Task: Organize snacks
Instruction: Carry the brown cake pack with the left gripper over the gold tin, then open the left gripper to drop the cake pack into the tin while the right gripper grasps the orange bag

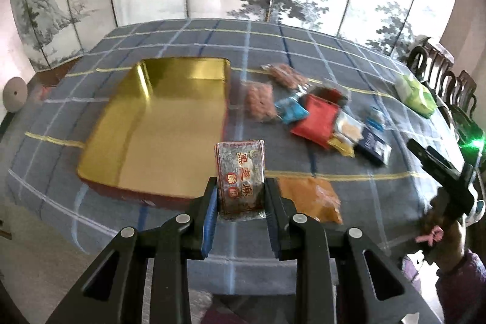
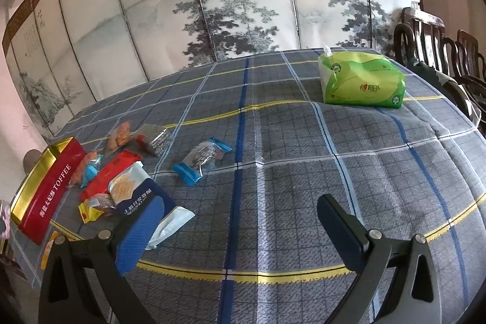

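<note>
My left gripper (image 1: 240, 196) is shut on a silver snack packet with red Chinese print (image 1: 240, 172), held upright above the table just right of the open gold-lined tin (image 1: 158, 129). The tin holds nothing and shows in the right wrist view as a red TOFFEE box (image 2: 45, 187). Loose snacks lie right of it: a red packet (image 1: 316, 120), blue packets (image 1: 290, 110), pink sausage packs (image 1: 259, 102), an orange packet (image 1: 313, 199). My right gripper (image 2: 240, 220) is open and empty over bare cloth, right of a navy cracker packet (image 2: 136, 196) and a blue-ended packet (image 2: 202, 160).
A green tissue pack (image 2: 361, 81) lies at the far right of the checked tablecloth (image 2: 303, 157). Dark wooden chairs (image 2: 437, 50) stand along the right edge. A painted folding screen (image 2: 227, 5) stands behind the table. The right gripper's body (image 1: 446, 172) shows at the left view's right side.
</note>
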`<state>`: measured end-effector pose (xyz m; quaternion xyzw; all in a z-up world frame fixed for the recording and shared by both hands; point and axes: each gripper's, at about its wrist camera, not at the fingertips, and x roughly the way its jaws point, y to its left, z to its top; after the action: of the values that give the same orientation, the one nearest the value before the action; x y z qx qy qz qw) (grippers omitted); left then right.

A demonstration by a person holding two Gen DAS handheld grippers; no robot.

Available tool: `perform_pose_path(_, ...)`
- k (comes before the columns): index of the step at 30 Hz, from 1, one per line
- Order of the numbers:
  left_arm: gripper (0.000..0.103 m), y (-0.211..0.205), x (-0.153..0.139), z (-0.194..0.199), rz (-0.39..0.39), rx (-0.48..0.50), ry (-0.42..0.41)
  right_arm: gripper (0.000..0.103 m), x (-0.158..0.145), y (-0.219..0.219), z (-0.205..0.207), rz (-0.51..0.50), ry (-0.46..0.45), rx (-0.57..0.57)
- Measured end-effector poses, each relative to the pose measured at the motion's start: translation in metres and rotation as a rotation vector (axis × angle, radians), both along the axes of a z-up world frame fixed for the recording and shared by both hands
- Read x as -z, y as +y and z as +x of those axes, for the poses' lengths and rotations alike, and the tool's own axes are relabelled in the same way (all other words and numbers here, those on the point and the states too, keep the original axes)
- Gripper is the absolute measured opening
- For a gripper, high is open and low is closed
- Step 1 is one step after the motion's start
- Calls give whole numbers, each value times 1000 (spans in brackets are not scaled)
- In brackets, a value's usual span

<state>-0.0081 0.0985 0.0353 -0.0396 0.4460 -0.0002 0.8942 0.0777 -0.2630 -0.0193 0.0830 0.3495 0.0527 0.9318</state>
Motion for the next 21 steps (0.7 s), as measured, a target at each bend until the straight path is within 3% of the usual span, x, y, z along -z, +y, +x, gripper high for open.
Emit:
perform_pose_path(6, 25, 25, -3, 27, 54, -5, -2, 103, -9, 30, -10, -40, -10, -139)
perform_pose_path(11, 25, 56, -2, 65, 56, -4, 31, 103, -30, 80, -30, -40, -9, -431)
perform_pose_path(13, 25, 63, 3, 82, 96, -8, 53, 103, -37, 102, -36, -55, -7, -551)
perform_pose_path(17, 25, 73, 16, 106, 102, 5, 97, 103, -37, 152, -43, -147, 29, -770)
perform_pose_path(21, 25, 82, 25, 122, 88, 13, 130, 103, -28, 186, -46, -228, 59, -904)
